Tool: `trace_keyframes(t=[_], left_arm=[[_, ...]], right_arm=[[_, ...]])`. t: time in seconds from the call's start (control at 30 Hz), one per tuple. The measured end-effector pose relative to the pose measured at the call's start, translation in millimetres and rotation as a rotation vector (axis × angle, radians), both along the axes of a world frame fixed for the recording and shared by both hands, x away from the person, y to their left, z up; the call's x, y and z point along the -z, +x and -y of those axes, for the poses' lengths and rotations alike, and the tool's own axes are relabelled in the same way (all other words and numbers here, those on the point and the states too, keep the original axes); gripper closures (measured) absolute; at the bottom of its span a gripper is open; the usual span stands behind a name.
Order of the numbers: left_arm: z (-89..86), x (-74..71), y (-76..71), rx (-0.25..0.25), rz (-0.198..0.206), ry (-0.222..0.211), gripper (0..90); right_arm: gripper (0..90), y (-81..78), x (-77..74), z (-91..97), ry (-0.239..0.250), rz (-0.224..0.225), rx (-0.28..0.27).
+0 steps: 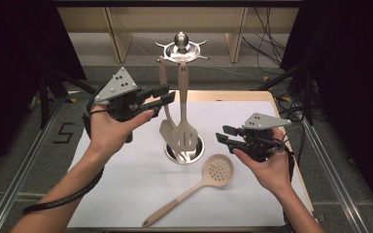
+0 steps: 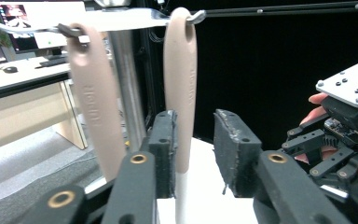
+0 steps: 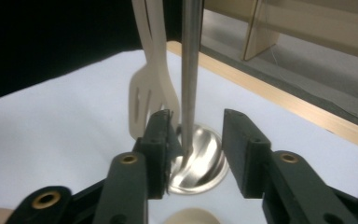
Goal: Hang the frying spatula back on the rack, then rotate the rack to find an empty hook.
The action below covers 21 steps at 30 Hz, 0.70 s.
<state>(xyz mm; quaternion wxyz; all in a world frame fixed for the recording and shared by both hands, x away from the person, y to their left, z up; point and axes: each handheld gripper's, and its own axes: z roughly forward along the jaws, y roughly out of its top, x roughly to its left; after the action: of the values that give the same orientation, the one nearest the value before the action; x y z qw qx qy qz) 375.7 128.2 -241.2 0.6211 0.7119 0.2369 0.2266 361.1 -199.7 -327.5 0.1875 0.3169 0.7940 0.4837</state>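
A metal utensil stand (image 1: pixel 181 47) rises from a round base (image 1: pixel 197 150) on the white mat. Two beige utensils hang from it: a slotted spatula (image 1: pixel 182 133) and a second one (image 1: pixel 165 128) behind it. My left gripper (image 1: pixel 165 95) is held up by their handles. In the left gripper view its jaws (image 2: pixel 196 123) are open around the spatula handle (image 2: pixel 181 84), which lies beside the left pad and apart from the right one. My right gripper (image 1: pixel 225 134) hovers open to the right of the base, with the pole (image 3: pixel 191 70) beyond its jaws (image 3: pixel 196 126) and nothing between them.
A beige skimmer spoon (image 1: pixel 213 172) lies on the white mat (image 1: pixel 126 170) in front of the base, its handle pointing to the near left. The table's wooden edge (image 1: pixel 233 95) runs behind. Dark frames and cables flank the table.
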Motion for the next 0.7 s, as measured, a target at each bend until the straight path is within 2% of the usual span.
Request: trace_keyframes(t=[0.03,0.1,0.13,0.17,0.2,0.23,0.27,0.33,0.37,0.4,0.43,0.5,0.53,0.57,0.6,0.7], left_arm=[[-1.9,-0.1,-0.4,-0.002,0.001,-0.004,72.9],[-4.8,-0.5,-0.6,-0.007,0.005,-0.004,76.6],[-5.9,-0.6,-0.3,-0.01,0.005,-0.002,78.1],[-6.7,-0.6,0.0,-0.016,0.008,-0.007,79.6],[-7.8,-0.8,-0.1,-0.028,0.012,-0.011,80.8],[-8.6,-1.2,0.2,-0.031,0.011,-0.01,81.3],[-9.1,-1.5,0.5,-0.034,0.01,-0.016,81.6],[-10.2,-2.8,0.8,-0.043,0.014,-0.022,82.4],[-10.9,-3.6,1.2,-0.045,0.013,-0.029,82.8],[-12.0,-4.4,1.9,-0.05,0.015,-0.032,83.2],[-13.3,-5.3,2.9,-0.055,0.014,-0.035,83.7],[-16.0,-6.9,5.4,-0.069,0.011,-0.042,85.2],[-17.5,-7.8,6.6,-0.075,0.008,-0.043,85.7],[-19.0,-8.6,7.6,-0.08,0.009,-0.045,86.3],[-20.3,-9.4,8.4,-0.086,0.01,-0.049,86.9],[-21.6,-11.3,8.6,-0.088,0.012,-0.07,88.2]], right_arm=[[68.0,1.5,1.3,1.7,-0.023,0.023,0.004],[71.5,1.1,5.1,2.2,-0.023,0.013,0.04],[73.6,2.2,5.3,5.1,-0.054,0.014,0.033],[74.6,0.8,6.4,5.4,-0.064,0.007,0.057],[75.6,-0.4,8.4,4.5,-0.055,-0.005,0.076],[76.7,0.8,8.0,7.5,-0.086,-0.003,0.061],[77.1,-0.2,8.7,8.0,-0.086,-0.014,0.078],[77.6,0.7,8.8,11.2,-0.097,0.0,0.086],[77.8,0.6,9.7,11.3,-0.082,0.004,0.098],[77.8,-0.1,8.1,13.3,-0.085,-0.014,0.097],[77.8,-1.0,8.5,12.8,-0.064,-0.016,0.113],[77.5,-0.2,7.0,14.9,-0.056,-0.01,0.12],[77.1,-0.6,5.3,16.2,-0.057,-0.023,0.124],[76.7,0.4,5.2,16.4,-0.048,-0.009,0.128],[76.0,2.1,4.1,18.5,-0.066,0.01,0.12],[74.1,2.3,4.4,17.8,-0.048,-0.006,0.139]])
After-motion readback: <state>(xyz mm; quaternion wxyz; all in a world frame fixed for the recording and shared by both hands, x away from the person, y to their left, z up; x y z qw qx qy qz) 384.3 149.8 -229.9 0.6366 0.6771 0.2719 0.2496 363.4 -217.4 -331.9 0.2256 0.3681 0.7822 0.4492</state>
